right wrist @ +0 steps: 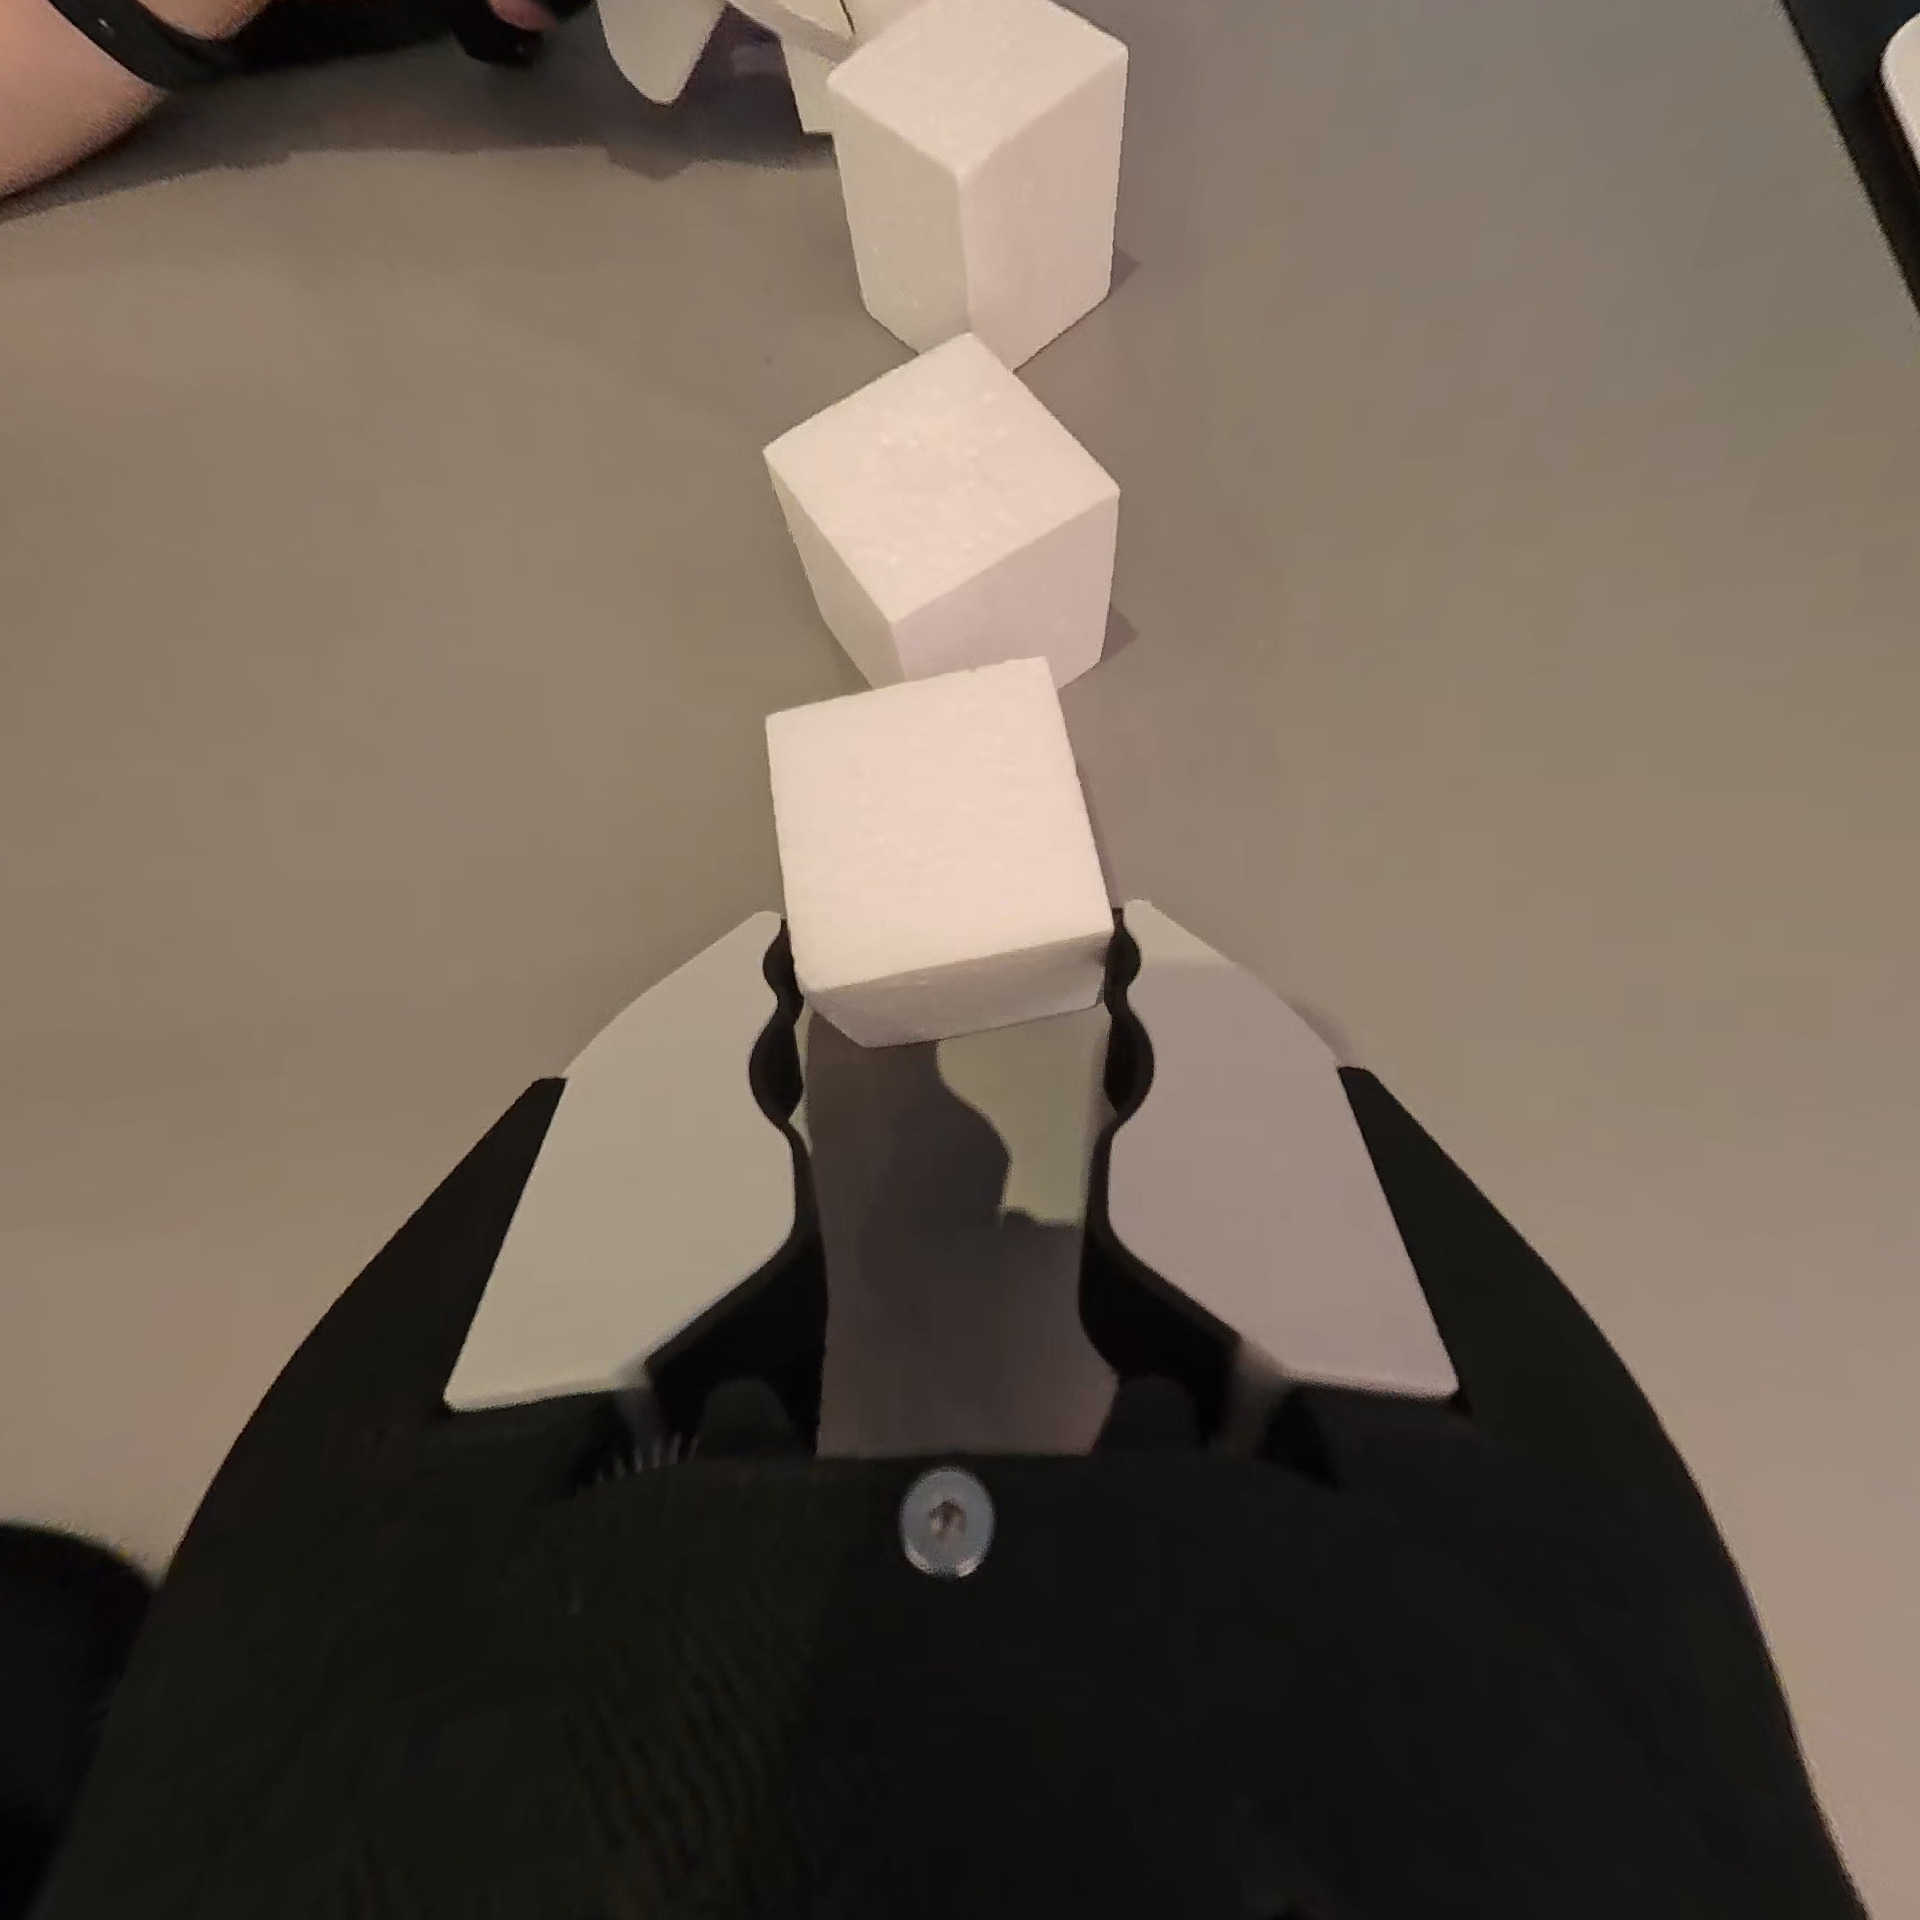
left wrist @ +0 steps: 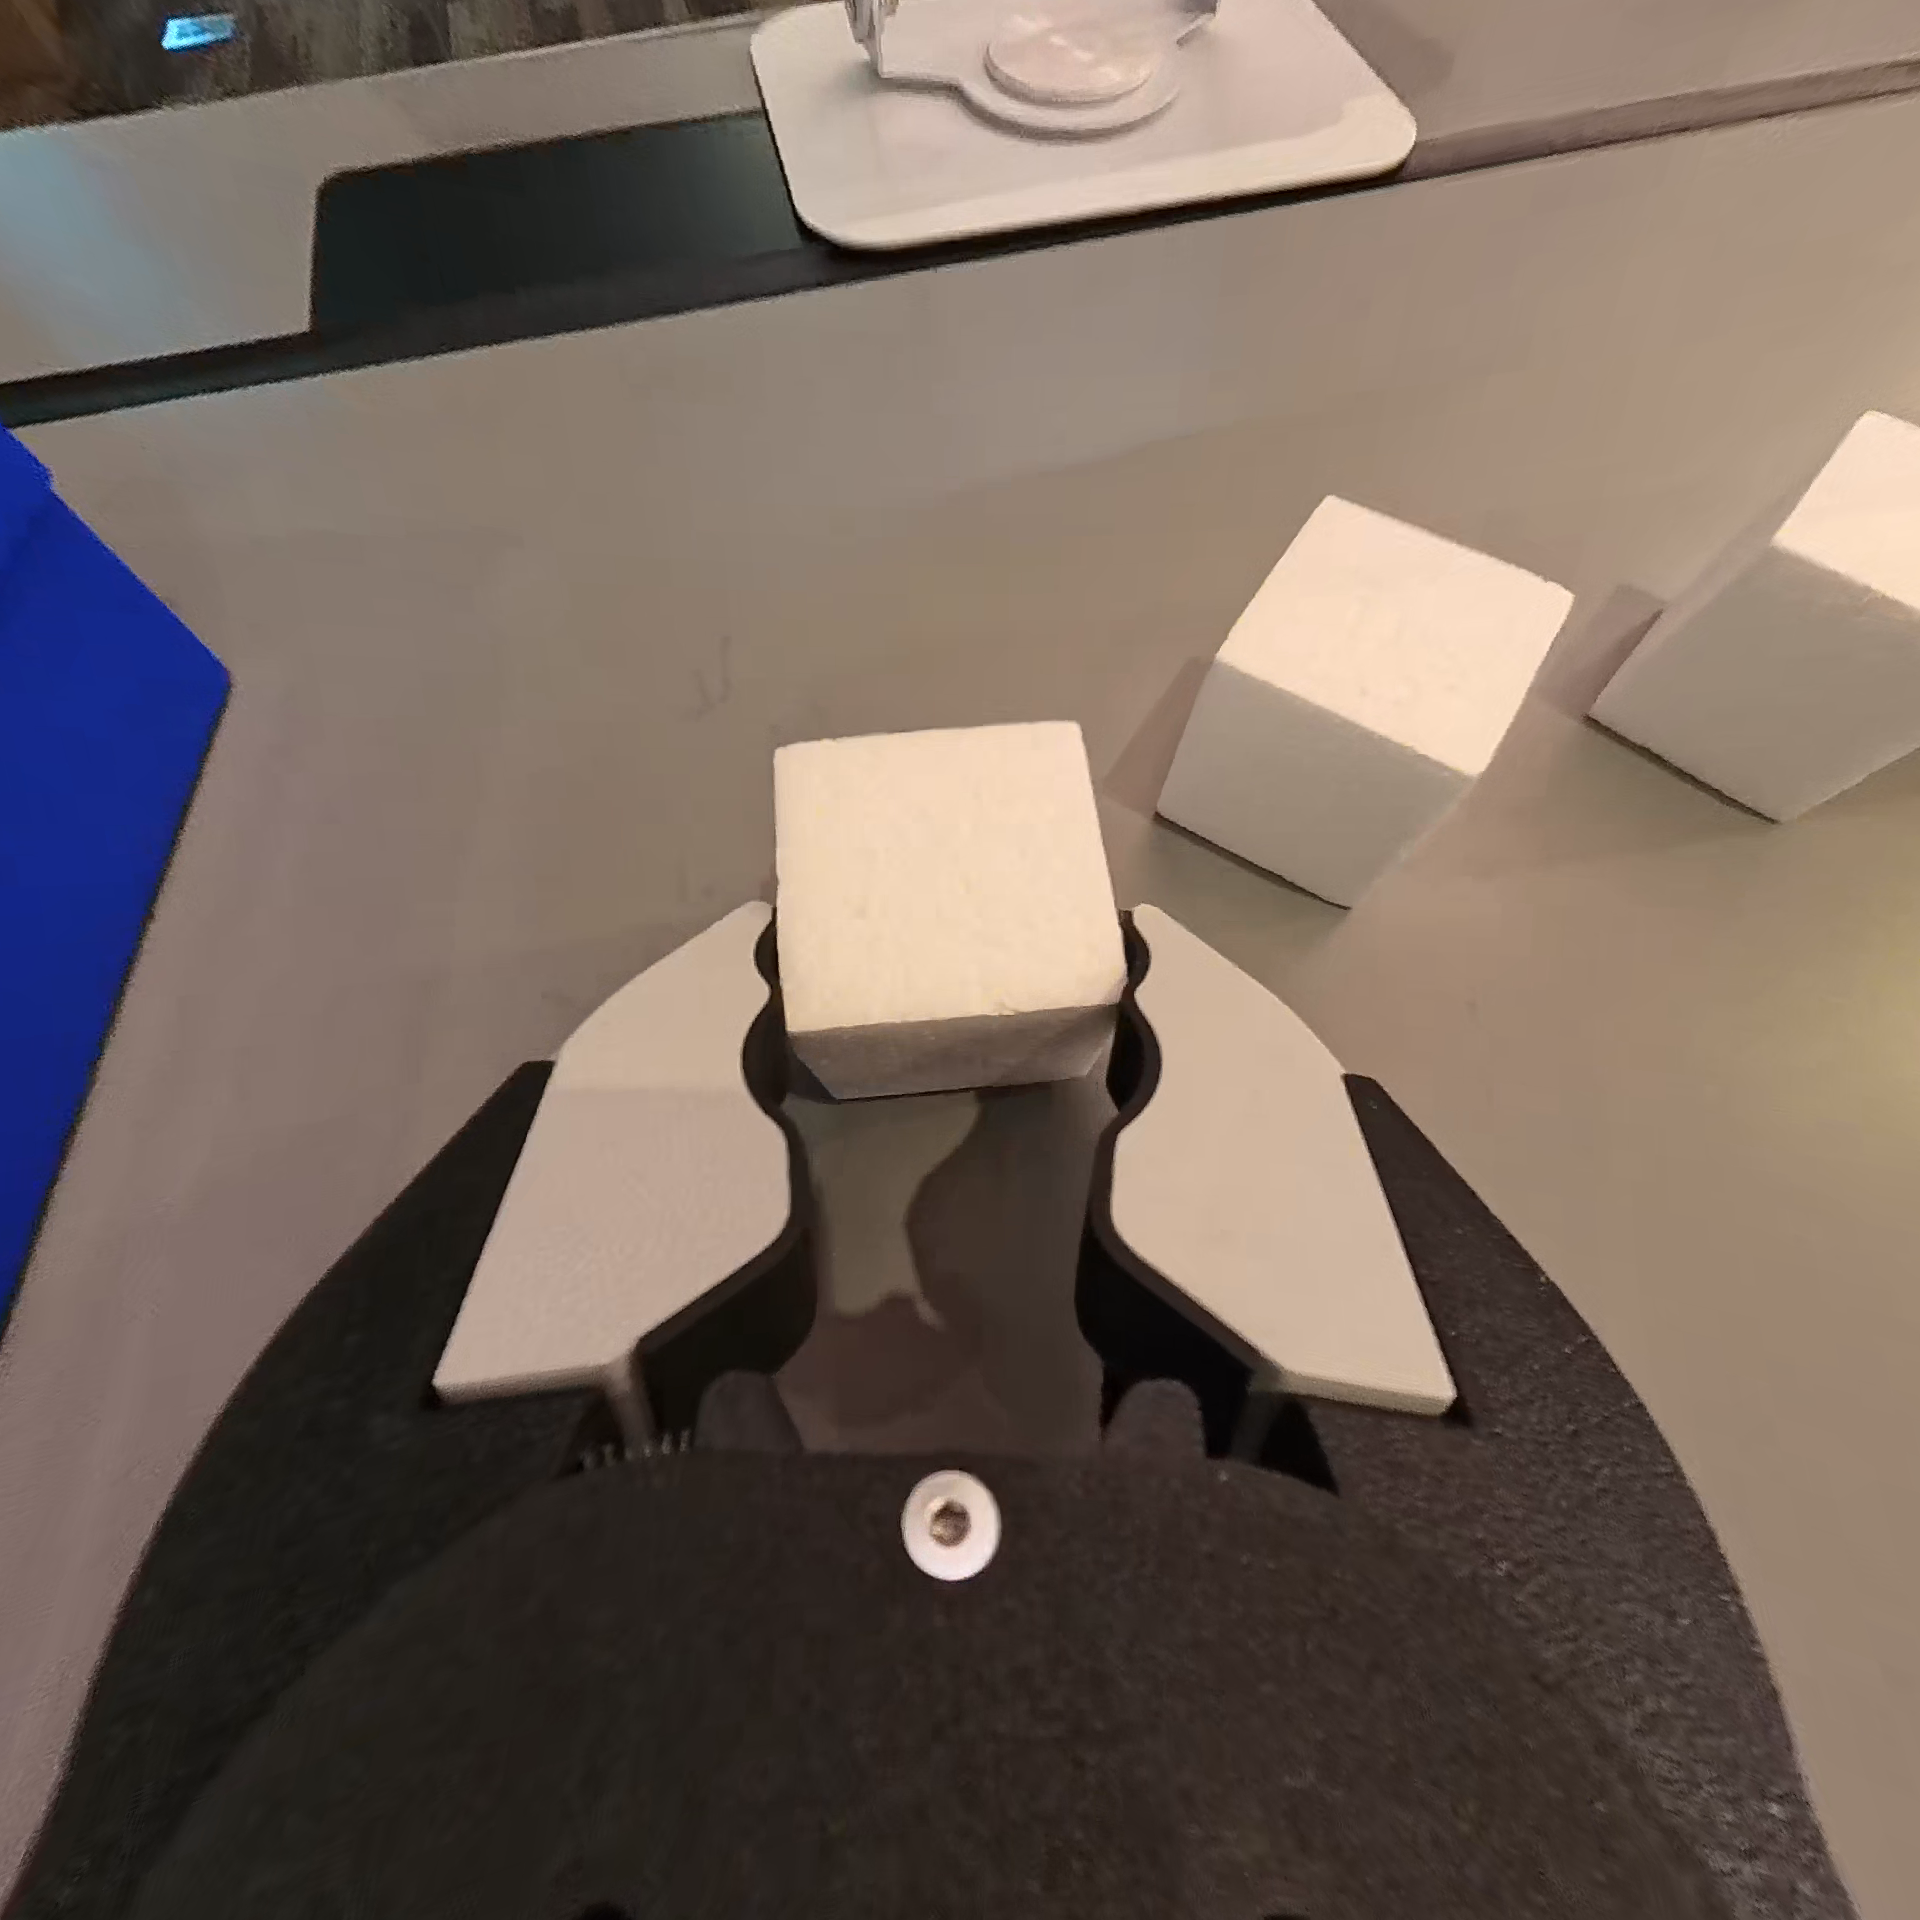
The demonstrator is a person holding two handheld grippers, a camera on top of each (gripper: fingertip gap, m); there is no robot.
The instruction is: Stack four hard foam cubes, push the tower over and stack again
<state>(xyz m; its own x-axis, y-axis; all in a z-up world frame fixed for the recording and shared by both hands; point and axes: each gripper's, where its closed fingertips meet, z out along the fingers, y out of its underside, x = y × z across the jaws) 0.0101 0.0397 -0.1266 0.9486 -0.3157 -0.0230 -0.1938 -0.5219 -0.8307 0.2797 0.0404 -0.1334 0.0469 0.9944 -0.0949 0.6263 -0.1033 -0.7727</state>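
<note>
L hand-held gripper [left wrist: 945, 925] & R hand-held gripper [right wrist: 951, 920] each clamp foam cube [left wrist: 935, 873] [right wrist: 925, 831] btwn fingertips

Each camera sits just behind its own hand-held gripper, looking down along the two grey fingers at the flat grey counter [left wrist: 520, 644] from close above. The left wrist view faces the counter's far edge, where a white rounded tray [left wrist: 1091, 177] lies, with a blue patch at its left border. The right wrist view looks along a row of white hard foam cubes toward a person's forearm [right wrist: 73, 125] at the top left corner. Both share two loose cubes: one [left wrist: 1351, 696] [right wrist: 935, 509] nearer, one [left wrist: 1787, 634] [right wrist: 977, 177] beyond.
</note>
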